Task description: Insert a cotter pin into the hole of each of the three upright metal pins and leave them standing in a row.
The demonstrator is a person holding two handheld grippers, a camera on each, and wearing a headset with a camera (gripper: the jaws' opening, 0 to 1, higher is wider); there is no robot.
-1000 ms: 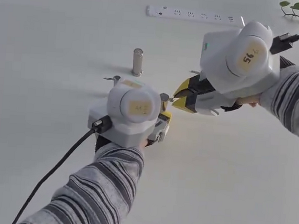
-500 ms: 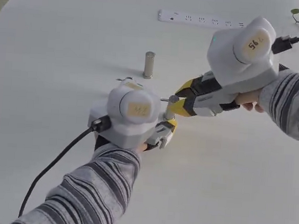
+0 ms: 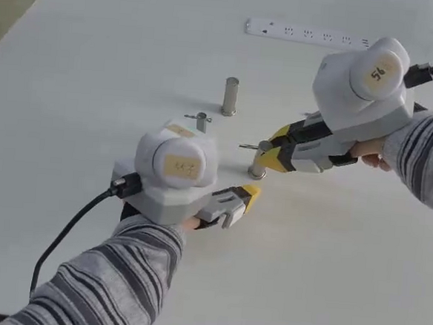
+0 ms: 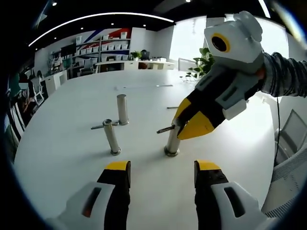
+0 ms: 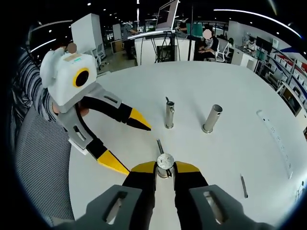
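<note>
**Q:** What does the right gripper point(image 5: 165, 167) hold?

**A:** Its jaws pinch narrowly round the head of the near metal pin point(image 5: 165, 161), which stands upright on the bench point(image 4: 62, 143) with a cotter pin point(image 5: 159, 145) through its hole. The left gripper point(image 4: 162, 168) is wide open and empty, just short of it.

**Q:** Good practice?

**A:** Probably: seat the cotter pin fully, then release straight off without tipping. The far metal pin point(image 4: 122, 109) shows none.

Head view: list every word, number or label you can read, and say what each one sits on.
"56", tilted, digits not certain: yellow disc on the housing of the right gripper.
Too blurred to read: dark marks on the yellow patch on the housing of the left gripper.
Too small to read: any print on the power strip.
</note>
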